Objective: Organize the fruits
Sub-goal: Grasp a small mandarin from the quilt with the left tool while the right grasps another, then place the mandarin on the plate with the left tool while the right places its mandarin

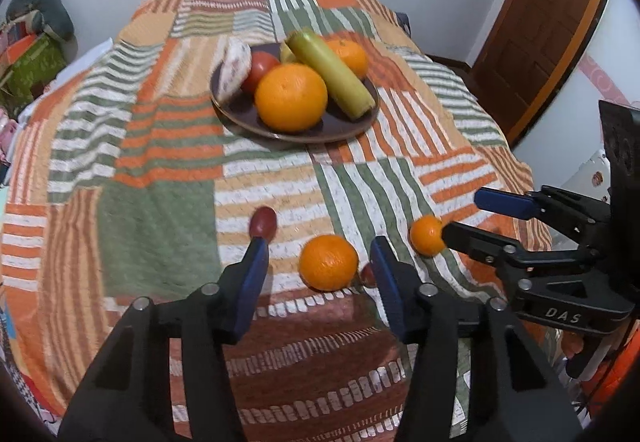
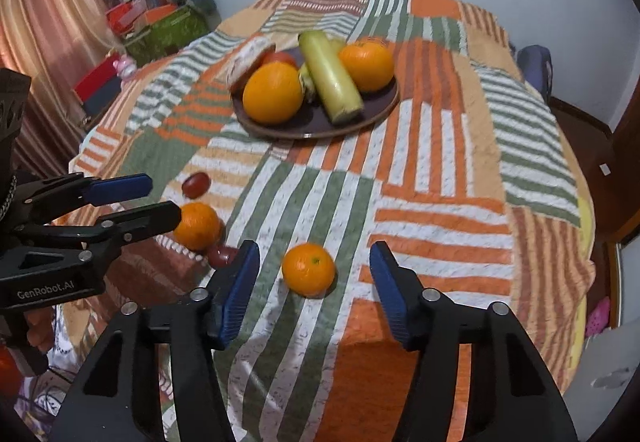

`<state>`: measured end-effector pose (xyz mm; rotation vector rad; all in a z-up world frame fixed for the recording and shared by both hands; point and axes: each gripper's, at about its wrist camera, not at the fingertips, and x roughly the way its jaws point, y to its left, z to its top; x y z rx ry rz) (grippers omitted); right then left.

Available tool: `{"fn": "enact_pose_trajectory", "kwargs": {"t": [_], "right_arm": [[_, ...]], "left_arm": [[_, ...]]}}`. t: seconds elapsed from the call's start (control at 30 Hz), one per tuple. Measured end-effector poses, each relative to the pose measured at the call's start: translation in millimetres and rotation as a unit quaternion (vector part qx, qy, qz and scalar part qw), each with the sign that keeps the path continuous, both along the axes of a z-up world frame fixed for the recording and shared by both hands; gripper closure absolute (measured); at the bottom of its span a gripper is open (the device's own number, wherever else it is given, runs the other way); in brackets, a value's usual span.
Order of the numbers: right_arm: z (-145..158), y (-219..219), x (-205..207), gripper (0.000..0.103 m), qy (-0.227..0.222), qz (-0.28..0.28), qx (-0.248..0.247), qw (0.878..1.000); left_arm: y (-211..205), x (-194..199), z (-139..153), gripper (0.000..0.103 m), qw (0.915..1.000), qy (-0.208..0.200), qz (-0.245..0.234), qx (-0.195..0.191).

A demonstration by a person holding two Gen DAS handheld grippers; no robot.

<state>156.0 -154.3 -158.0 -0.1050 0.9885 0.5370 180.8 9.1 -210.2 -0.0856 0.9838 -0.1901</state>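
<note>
A dark plate [image 1: 296, 137] [image 2: 312, 133] on the patchwork quilt holds a large orange [image 1: 291, 97], a second orange [image 1: 348, 55], a long yellow-green fruit [image 1: 332, 75], a red fruit [image 1: 260, 67] and a white wrapped item [image 1: 236, 65]. My left gripper [image 1: 319, 246] [image 2: 164, 197] is open, straddling a loose orange [image 1: 328, 262] [image 2: 196, 226] without touching it. One dark red fruit [image 1: 263, 222] lies by its left fingertip, a smaller one [image 1: 366, 276] by its right finger. My right gripper [image 2: 315, 248] [image 1: 462, 215] is open just above a small orange [image 2: 308, 269] [image 1: 426, 236].
The quilt [image 2: 420, 201] drops off at the near and right edges. Boxes and clutter [image 2: 160, 25] stand at the back left beside a curtain [image 2: 48, 21]. A wooden door [image 1: 540, 21] is at the far right.
</note>
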Motion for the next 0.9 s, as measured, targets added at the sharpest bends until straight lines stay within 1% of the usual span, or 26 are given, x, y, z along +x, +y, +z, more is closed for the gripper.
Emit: {"fn": "enact_pose_trajectory", "kwargs": {"t": [0.1, 0.2, 0.27, 0.33, 0.4, 0.43, 0.53, 0.7, 0.9], "right_arm": [[-8.2, 2.8, 0.6, 0.057, 0.011, 0.006, -0.004, 1.000], [-17.3, 5.0, 1.1, 0.058, 0.021, 0.009, -0.008, 1.000], [-23.4, 4.8, 3.4, 0.062, 0.033, 0.011, -0.004, 0.999], [-28.5, 4.5, 5.8, 0.067, 0.042, 0.012, 0.001, 0.999], [-31.9, 5.4, 6.8, 0.069, 0.046, 0.012, 0.001, 0.999], [-32.8, 5.2, 6.5, 0.071, 0.048, 0.014, 0.005, 0.999], [-32.1, 6.2, 5.4, 0.071, 0.042, 0.015, 0.002, 0.999], [-27.5, 5.5, 3.7, 0.071, 0.032, 0.014, 0.000, 0.999], [-12.5, 4.2, 6.7, 0.071, 0.012, 0.010, 0.005, 1.000]], "left_arm": [[-3.4, 1.6, -9.9, 0.054, 0.9999, 0.011, -0.004, -0.002], [-6.6, 3.3, -18.2, 0.055, 0.9998, 0.020, -0.008, -0.005], [-7.5, 4.1, -22.3, 0.056, 0.9996, 0.024, -0.011, -0.005], [-7.4, 5.9, -26.2, 0.060, 0.9995, 0.029, -0.010, -0.008], [-6.2, 7.3, -28.0, 0.062, 0.9994, 0.030, -0.008, -0.012], [-5.3, 8.0, -28.2, 0.065, 0.9994, 0.030, -0.007, -0.014], [-2.9, 9.6, -28.2, 0.066, 0.9993, 0.030, -0.005, -0.023], [-2.3, 8.9, -25.5, 0.066, 0.9994, 0.027, -0.005, -0.020], [2.5, 9.2, -8.0, 0.066, 0.9999, 0.004, 0.001, -0.017]]}}
